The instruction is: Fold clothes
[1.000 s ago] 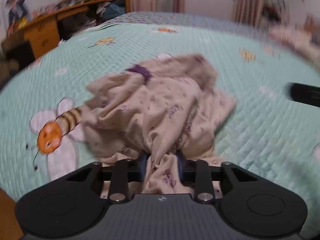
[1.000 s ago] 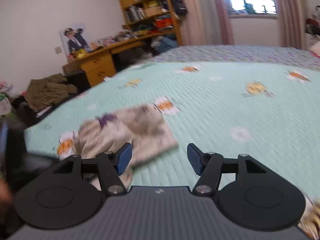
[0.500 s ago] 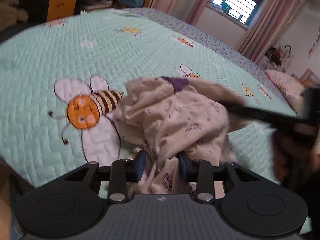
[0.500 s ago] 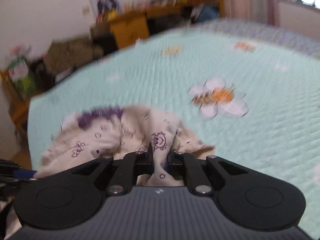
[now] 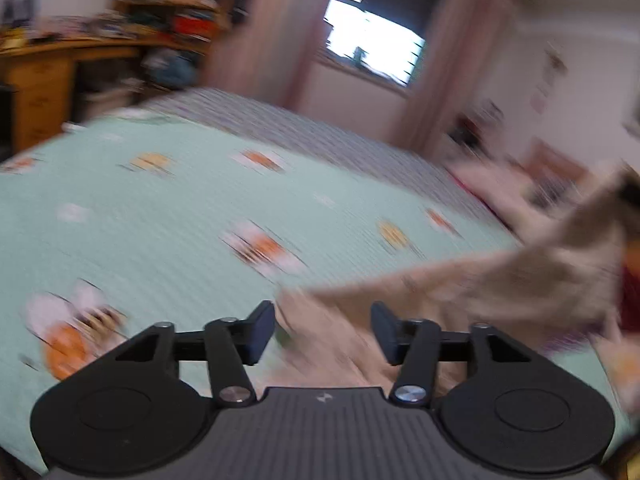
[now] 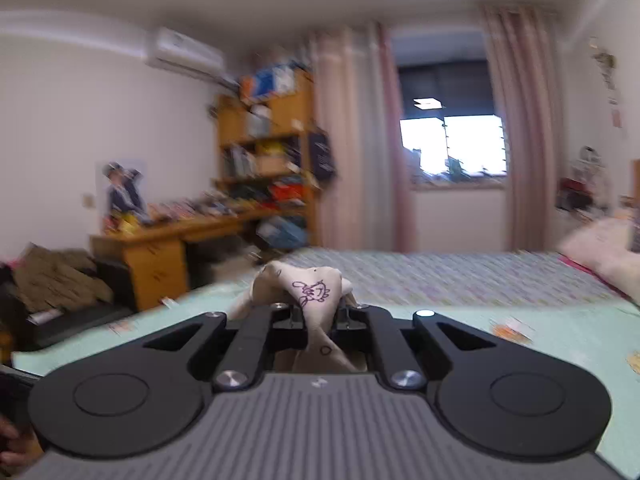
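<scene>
Right gripper [image 6: 316,312]: fingers pinched tight on a bunch of the cream printed garment [image 6: 308,292], purple doodle facing the camera, fabric poking up at 12 o'clock and hanging below the fingers. Left gripper [image 5: 323,330]: fingers opening, now moderately wide, pads not pressing; garment [image 5: 460,296] lies between and past them, stretched up toward 2 o'clock, heavily blurred. Under it, the bed [image 5: 160,216] with mint bee-print quilt. Wooden desk [image 6: 180,240] and bookshelf [image 6: 266,152] at 10 o'clock in the right view, window [image 6: 452,146] at 1 o'clock.
</scene>
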Tool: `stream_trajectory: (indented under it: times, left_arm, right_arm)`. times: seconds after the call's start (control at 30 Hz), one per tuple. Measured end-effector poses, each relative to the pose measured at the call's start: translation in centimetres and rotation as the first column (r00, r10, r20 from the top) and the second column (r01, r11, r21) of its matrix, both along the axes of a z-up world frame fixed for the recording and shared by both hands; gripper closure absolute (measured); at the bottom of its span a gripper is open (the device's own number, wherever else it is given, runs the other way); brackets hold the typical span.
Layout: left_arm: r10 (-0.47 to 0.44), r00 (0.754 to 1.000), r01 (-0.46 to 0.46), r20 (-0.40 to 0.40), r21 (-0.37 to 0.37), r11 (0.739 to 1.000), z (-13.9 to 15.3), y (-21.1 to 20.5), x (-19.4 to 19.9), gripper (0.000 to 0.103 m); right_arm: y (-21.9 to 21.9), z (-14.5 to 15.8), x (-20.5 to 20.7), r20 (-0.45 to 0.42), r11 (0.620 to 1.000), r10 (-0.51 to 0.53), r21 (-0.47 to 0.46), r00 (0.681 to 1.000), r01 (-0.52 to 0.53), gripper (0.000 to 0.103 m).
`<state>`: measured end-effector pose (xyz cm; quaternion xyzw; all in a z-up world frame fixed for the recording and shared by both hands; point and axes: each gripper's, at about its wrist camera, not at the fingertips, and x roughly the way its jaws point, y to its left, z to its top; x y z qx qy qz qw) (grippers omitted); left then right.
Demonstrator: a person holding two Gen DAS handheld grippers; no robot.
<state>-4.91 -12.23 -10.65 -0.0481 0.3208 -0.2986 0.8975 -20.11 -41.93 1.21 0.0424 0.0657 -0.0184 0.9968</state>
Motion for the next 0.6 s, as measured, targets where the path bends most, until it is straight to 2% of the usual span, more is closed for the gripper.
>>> stream_trajectory:
  times: [0.07,0.13,0.23,0.3,0.37,0.4,0.43,0.5,0.53,0.6]
  left_arm:
    - [-0.097,0.995,0.097,-0.022,0.035,0.995,-1.6,-3.0,-2.1,0.045]
    - [-0.183,0.983,0.183,-0.005,0.1,0.978,-3.0,-6.0,-4.4,0.045]
    - [-0.289,0.951,0.255,0.106,0.252,0.933,-4.6,-9.6,-7.5,0.045]
    - [-0.329,0.917,0.229,0.225,0.378,0.897,-5.7,-11.5,-9.0,0.041]
    - [-0.337,0.873,0.129,0.352,0.499,0.857,-7.4,-13.1,-9.8,0.021]
    - [-0.342,0.852,0.085,0.395,0.542,0.836,-8.4,-13.8,-10.3,0.02]
    - [-0.354,0.838,0.063,0.415,0.571,0.819,-9.2,-14.4,-10.4,0.019]
    - [-0.374,0.826,0.06,0.421,0.595,0.802,-10.2,-15.7,-10.7,0.019]
    - [-0.374,0.827,0.058,0.419,0.598,0.799,-10.7,-16.2,-10.6,0.021]
    - [-0.352,0.848,0.072,0.397,0.571,0.818,-10.9,-16.5,-10.2,0.046]
  right_arm:
    - [-0.1,-0.7,-1.0,-0.022,1.0,-0.021,0.007,1.0,0.021,0.093]
    - [-0.6,-0.9,-0.7,-0.036,0.998,-0.049,0.04,0.998,0.05,0.093]
    - [-1.6,0.6,-0.8,0.004,0.991,-0.041,0.126,0.999,0.04,0.093]
    - [-1.9,1.5,-0.9,0.037,0.989,-0.043,0.14,0.998,0.037,0.093]
    - [-2.0,2.3,-1.3,0.064,0.988,-0.052,0.147,0.997,0.042,0.093]
    - [-2.2,2.3,-1.5,0.064,0.985,-0.056,0.168,0.996,0.044,0.093]
    - [-2.4,2.3,-1.5,0.06,0.98,-0.056,0.195,0.997,0.043,0.093]
    - [-2.8,2.3,-1.4,0.047,0.968,-0.051,0.249,0.998,0.038,0.093]
    - [-2.8,2.3,-1.4,0.038,0.963,-0.043,0.267,0.998,0.032,0.093]
    - [-2.3,2.4,-1.5,0.032,0.966,-0.04,0.258,0.999,0.031,0.092]
